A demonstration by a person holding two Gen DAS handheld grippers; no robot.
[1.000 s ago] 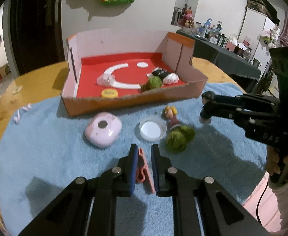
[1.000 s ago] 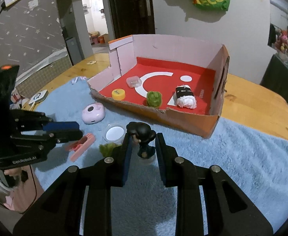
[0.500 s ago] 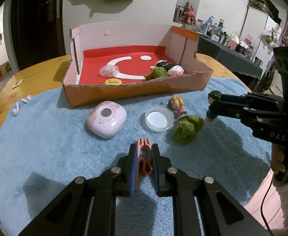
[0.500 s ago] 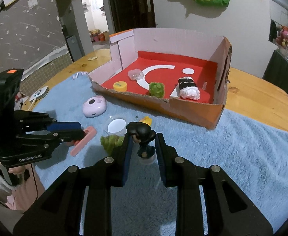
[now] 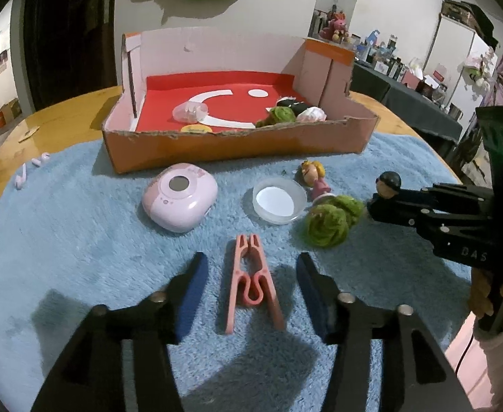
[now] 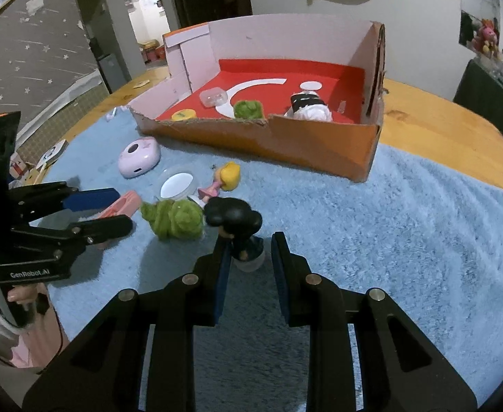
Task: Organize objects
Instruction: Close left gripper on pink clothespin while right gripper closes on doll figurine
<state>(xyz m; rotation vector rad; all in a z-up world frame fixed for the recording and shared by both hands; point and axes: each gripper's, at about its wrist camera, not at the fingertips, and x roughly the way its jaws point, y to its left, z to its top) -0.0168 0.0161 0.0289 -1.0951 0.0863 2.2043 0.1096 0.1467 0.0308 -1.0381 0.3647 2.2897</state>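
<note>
A cluttered room surrounds a round wooden counter [image 5: 62, 120] that is carrying a fluffy blue mat [image 5: 79, 257] and an open orange cardboard box with a red floor [image 5: 237, 144].

Left wrist view: the left tongs [image 5: 249, 285] are opening, blue pads standing apart and clear of the pink plastic clothes peg [image 5: 251, 281], which is lying flat on the mat between them. A second ago the pads were clamped on that peg, so it has just been released outside the box. Beyond it are sitting a pink rounded plastic case [image 5: 181, 201], a shallow clear round dish [image 5: 278, 204], a clump of green wool [image 5: 330, 223] and a small blonde doll figurine [image 5: 315, 178]. In my judgement the peg is not yet sorted, and a fresh grip is probably being prepared.

Right wrist view: the right tongs [image 6: 249, 257] are gripping a small black-haired figurine on a clear base [image 6: 239, 226], the left pad pressing on it while the right pad's contact is hard to confirm. The figurine is sitting low, at the mat, just beside the green wool and well short of the box. Several small things are already lying inside the box.
</note>
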